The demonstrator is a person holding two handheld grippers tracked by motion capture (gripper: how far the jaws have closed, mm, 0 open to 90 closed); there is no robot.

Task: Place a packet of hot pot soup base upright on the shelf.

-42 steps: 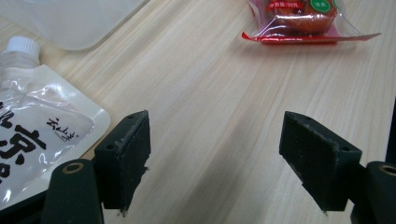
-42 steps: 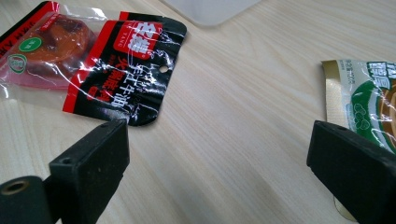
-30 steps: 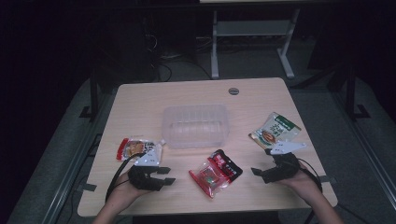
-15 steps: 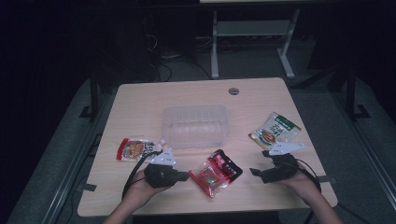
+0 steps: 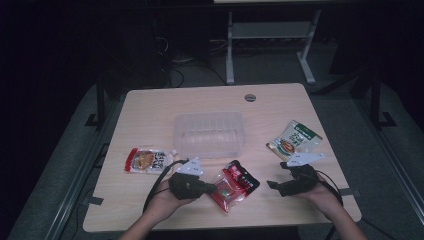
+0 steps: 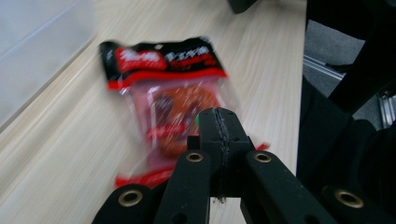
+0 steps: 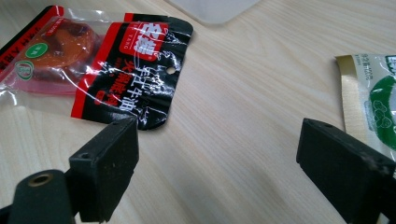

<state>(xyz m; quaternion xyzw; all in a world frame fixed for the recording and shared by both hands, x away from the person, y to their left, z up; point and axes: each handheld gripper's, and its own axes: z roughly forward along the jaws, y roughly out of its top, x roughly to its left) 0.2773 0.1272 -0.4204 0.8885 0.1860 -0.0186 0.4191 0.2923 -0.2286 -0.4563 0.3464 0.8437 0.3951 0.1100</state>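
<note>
A red and black snack packet lies flat on the table near the front, between my two grippers. My left gripper is shut, its jaws pressed together with nothing visible between them. In the left gripper view, that gripper's tip hovers over the near end of the red packet, which is blurred. My right gripper stands open to the right of the packet. In the right gripper view its jaws are wide apart over bare wood, with the red packet just beyond the left jaw.
A clear plastic container stands in the middle of the wooden table. A green and white packet lies at the right, and an orange and white packet at the left. A round cable hole sits near the far edge.
My left gripper has moved right from near the orange packet to the red packet's left end, and its jaws have closed. The right gripper has stayed in place.
</note>
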